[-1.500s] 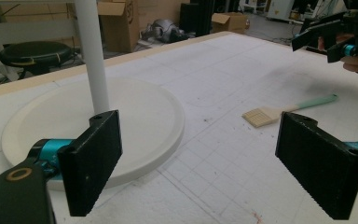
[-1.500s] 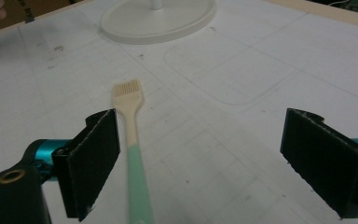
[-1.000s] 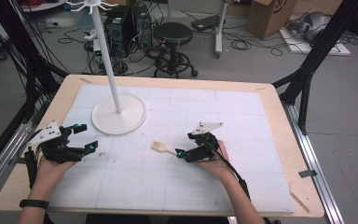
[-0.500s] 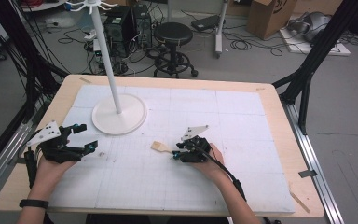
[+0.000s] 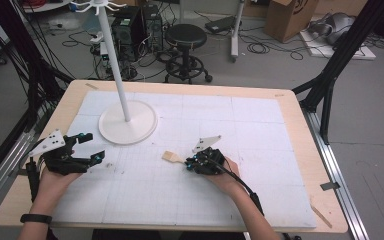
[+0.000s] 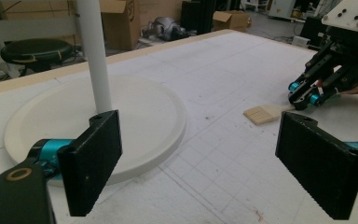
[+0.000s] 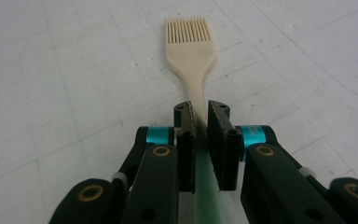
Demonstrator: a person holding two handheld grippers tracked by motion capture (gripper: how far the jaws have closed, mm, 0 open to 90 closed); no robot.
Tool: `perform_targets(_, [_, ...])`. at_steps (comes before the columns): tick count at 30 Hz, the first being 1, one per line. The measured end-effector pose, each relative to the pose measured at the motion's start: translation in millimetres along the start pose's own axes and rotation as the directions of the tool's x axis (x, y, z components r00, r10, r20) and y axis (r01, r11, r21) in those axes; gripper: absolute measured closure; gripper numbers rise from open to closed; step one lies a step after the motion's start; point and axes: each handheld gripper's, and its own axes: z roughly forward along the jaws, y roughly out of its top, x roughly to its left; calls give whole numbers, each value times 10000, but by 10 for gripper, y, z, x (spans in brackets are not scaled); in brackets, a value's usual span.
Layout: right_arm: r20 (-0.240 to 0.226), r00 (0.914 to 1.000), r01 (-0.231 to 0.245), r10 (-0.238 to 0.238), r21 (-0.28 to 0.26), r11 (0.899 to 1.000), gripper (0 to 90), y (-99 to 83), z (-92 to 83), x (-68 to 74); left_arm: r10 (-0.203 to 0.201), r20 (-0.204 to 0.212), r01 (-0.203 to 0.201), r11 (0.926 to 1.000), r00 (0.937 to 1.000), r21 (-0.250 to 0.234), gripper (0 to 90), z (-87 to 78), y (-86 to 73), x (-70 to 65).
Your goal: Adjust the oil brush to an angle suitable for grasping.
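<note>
The brush (image 7: 189, 44) is a small cream-coloured thing with a flat comb of fine bristles, a narrow neck and a greenish handle. It lies flat on the white mat near the middle of the bench (image 5: 300, 107), toward the near edge. The right tongs (image 7: 200, 122) have just closed and clamp its handle. The left tongs (image 6: 200, 161) gape wide, holding nothing, by the white stand (image 6: 135, 112).

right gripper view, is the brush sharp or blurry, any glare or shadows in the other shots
Right gripper view: the brush is sharp at its bristles, while the right gripper, shut on its handle, goes soft near the lens. Left gripper view: the open left gripper looks slightly blurred, the background soft. High view: even light, faint shadows, no glare on the white mat.
</note>
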Motion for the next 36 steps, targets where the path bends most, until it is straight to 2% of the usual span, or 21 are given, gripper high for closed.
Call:
perform_targets(2, [-59, 10000, 60, -60, 7, 10000, 826, 5, -4, 0, 11, 18, -11, 10000, 10000, -30, 152, -3, 1, 3])
perform_targets(4, [-504, 9986, 129, -134, -105, 9999, 827, 18, 2, 13, 13, 6, -13, 10000, 10000, -49, 151, -4, 2, 4])
perform_targets(6, [-541, 9982, 266, -273, -127, 9996, 827, 35, 11, 35, -11, -44, 11, 10000, 10000, -53, 151, -6, 2, 6])
perform_targets(7, [-759, 9960, 466, -480, -199, 9987, 827, 86, 37, 76, -45, -98, 45, 10000, 9999, -72, 148, -12, 4, 9])
perform_targets(8, [-759, 9960, 466, -480, -199, 9987, 827, 86, 37, 76, -45, -98, 45, 10000, 9999, -72, 148, -12, 4, 9])
perform_targets(9, [-1045, 9923, 625, -660, -363, 9974, 827, 159, 72, 112, -32, -91, 30, 9999, 10000, -123, 147, -21, 8, 8])
perform_targets(11, [-1131, 9913, 641, -676, -346, 9973, 828, 191, 89, 135, -37, -99, 35, 9999, 9999, -150, 147, -26, 10, 7])
perform_targets(12, [-1373, 9851, 989, -1035, -397, 9943, 828, 295, 158, 196, -45, -84, 43, 9998, 10000, -201, 147, -30, 11, 8])
perform_targets(14, [-1467, 9831, 1045, -1096, -421, 9936, 828, 331, 183, 220, -43, -83, 41, 9997, 10000, -220, 147, -32, 12, 8])
perform_targets(15, [-1808, 9739, 1304, -1372, -491, 9903, 828, 439, 260, 282, -48, -89, 46, 9997, 9999, -231, 147, -36, 13, 8])
perform_targets(16, [-1808, 9739, 1304, -1372, -491, 9903, 828, 439, 260, 282, -48, -89, 46, 9997, 9999, -231, 147, -36, 13, 8])
perform_targets(17, [-2256, 9613, 1493, -1584, -571, 9871, 827, 527, 338, 332, -47, -92, 46, 9998, 9999, -201, 147, -35, 13, 6])
perform_targets(19, [-2549, 9495, 1742, -1829, -566, 9831, 827, 600, 425, 387, -42, -63, 41, 9998, 10000, -202, 148, -37, 13, 4])
perform_targets(22, [-2667, 9436, 1897, -1962, -504, 9806, 828, 670, 510, 442, -44, -66, 42, 9997, 10000, -224, 147, -40, 14, 2])
perform_targets(23, [-2807, 9363, 2041, -2110, -537, 9775, 827, 747, 589, 503, -33, -63, 32, 9997, 10000, -233, 148, -44, 14, 5])
perform_targets(25, [-2873, 9337, 2062, -2136, -564, 9769, 827, 775, 617, 527, -64, -75, 62, 9997, 10000, -243, 148, -47, 14, 4])
perform_targets(27, [-3109, 9225, 2217, -2287, -581, 9734, 827, 870, 736, 634, -53, -56, 51, 9996, 10000, -271, 147, -54, 15, 5])
perform_targets(29, [-3217, 9159, 2351, -2402, -551, 9704, 827, 899, 797, 675, -73, -49, 71, 9996, 10000, -280, 148, -55, 13, 1])
perform_targets(30, [-3217, 9159, 2351, -2402, -551, 9704, 827, 899, 797, 675, -73, -49, 71, 9996, 10000, -280, 148, -55, 13, 1])
perform_targets(31, [-3324, 9082, 2529, -2545, -489, 9663, 827, 919, 860, 726, -48, -46, 47, 9997, 10000, -238, 148, -55, 8, -2])
perform_targets(36, [-3353, 9025, 2795, -2702, -211, 9599, 822, 914, 942, 787, -76, -46, 75, 9997, 10000, -226, 148, -61, 0, -4])
